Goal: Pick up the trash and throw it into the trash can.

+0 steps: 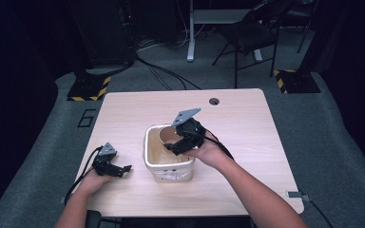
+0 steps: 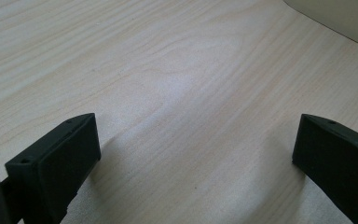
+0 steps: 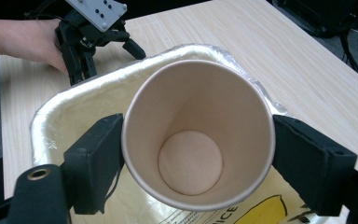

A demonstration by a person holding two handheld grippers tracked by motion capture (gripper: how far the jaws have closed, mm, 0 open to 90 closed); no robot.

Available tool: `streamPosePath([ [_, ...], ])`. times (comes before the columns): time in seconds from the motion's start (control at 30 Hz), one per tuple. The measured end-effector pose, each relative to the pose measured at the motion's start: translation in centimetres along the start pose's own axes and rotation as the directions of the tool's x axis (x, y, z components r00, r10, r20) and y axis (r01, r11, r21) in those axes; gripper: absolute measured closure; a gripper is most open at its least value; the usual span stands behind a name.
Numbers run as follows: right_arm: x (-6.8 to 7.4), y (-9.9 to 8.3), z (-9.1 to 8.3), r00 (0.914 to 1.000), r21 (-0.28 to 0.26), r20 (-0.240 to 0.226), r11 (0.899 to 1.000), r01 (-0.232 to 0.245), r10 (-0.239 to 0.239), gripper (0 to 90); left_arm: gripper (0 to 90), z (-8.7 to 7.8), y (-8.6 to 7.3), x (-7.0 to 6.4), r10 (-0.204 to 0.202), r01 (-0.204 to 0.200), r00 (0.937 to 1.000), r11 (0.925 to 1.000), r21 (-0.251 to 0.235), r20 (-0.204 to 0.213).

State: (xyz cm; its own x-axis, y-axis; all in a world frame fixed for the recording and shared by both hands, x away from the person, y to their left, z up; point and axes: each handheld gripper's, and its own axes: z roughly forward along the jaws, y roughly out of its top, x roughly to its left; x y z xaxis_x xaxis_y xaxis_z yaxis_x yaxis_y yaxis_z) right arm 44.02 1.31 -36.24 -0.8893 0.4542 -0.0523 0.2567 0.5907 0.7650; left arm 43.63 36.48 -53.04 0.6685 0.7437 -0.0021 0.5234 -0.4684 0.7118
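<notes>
A brown paper cup point(image 3: 191, 163) is empty and faces my camera mouth-first in the right gripper view. My right gripper point(image 3: 198, 154) is shut on it, one jaw pressing each side of its wall. The cup point(image 1: 167, 135) hangs over the open top of a cream bin point(image 1: 171, 172) lined with clear plastic, whose rim point(image 3: 74, 100) curves behind the cup. My left gripper point(image 1: 123, 170) rests on the table left of the bin. In its own view the left gripper point(image 2: 198, 149) stands open, with bare wood between the jaws. The left gripper point(image 3: 116, 51) also shows beyond the bin.
The light wooden table point(image 1: 247, 123) has a cable hole point(image 1: 214, 101) near its far edge. A black folding chair point(image 1: 252, 33) and two stand bases with yellow-black tape point(image 1: 89, 89) sit on the grey floor behind. A bin corner point(image 2: 340, 18) lies ahead of the left gripper.
</notes>
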Motion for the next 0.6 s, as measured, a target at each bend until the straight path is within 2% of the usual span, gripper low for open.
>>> streamPosePath([
  [0.17, 0.1, -0.3, 0.8, 0.9999, 0.014, -0.005, 1.000, -0.014, 0.014, 18.7, 0.6, 0.0, 0.0, 0.0, 0.000, 0.000, 1.0000, 1.0000, 0.000, 0.000],
  [0.4, 0.2, -0.7, 2.4, 0.9998, 0.061, -0.001, 0.998, -0.019, 0.019, 18.4, 0.5, 0.0, 0.0, 0.0, -0.001, 0.001, 1.0000, 1.0000, -0.001, 0.001],
  [0.6, 0.3, -0.6, 3.4, 1.0000, 0.093, -0.003, 0.996, 0.002, -0.002, 17.9, 0.6, 0.0, 0.0, 0.0, 0.000, 0.000, 1.0000, 1.0000, -0.001, 0.001],
])
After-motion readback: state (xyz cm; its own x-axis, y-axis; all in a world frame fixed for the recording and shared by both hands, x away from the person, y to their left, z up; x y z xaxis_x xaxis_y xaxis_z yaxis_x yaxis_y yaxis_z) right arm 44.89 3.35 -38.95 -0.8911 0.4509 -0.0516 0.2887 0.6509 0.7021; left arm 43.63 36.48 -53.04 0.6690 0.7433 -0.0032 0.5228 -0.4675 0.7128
